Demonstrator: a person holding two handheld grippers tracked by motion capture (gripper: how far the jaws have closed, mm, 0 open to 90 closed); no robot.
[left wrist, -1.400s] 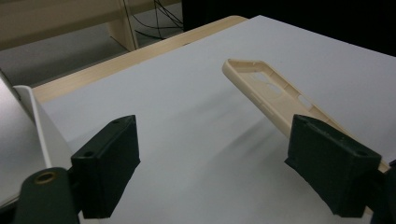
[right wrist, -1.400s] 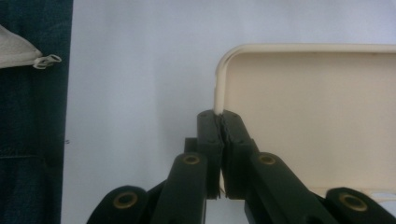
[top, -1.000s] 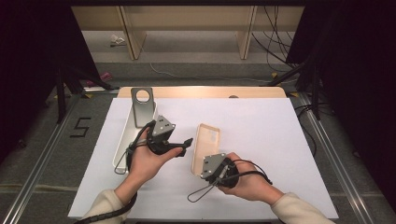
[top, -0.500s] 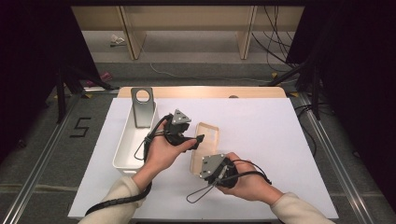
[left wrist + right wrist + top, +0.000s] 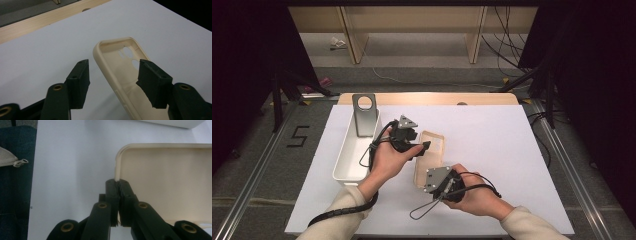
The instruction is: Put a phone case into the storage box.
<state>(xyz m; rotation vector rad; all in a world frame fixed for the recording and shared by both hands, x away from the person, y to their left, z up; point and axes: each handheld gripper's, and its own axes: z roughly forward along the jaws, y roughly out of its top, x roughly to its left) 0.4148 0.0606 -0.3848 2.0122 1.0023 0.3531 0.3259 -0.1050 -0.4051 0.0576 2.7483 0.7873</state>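
Observation:
A cream phone case (image 5: 430, 150) lies open side up on the white table sheet, between my two hands. My right gripper (image 5: 118, 185) is shut on the case's rim (image 5: 117, 171) at one long edge, near a corner. My left gripper (image 5: 113, 75) is open. Its jaws straddle the case's opposite side wall (image 5: 106, 63) near the camera cut-outs (image 5: 127, 52), one jaw outside and one inside the case. In the high view the left gripper (image 5: 422, 146) sits at the case's left edge and the right gripper (image 5: 432, 184) at its near end.
A white oblong bin (image 5: 343, 160) stands left of the case, with a grey metal bracket (image 5: 364, 115) leaning at its far end. The white sheet (image 5: 492, 140) covers a wooden table (image 5: 432, 98). Black cables (image 5: 337, 212) trail from both grippers.
My left hand has swung right from over the white bin to the case's left edge, and its open jaws now straddle the wall. The right gripper has stayed shut on the case.

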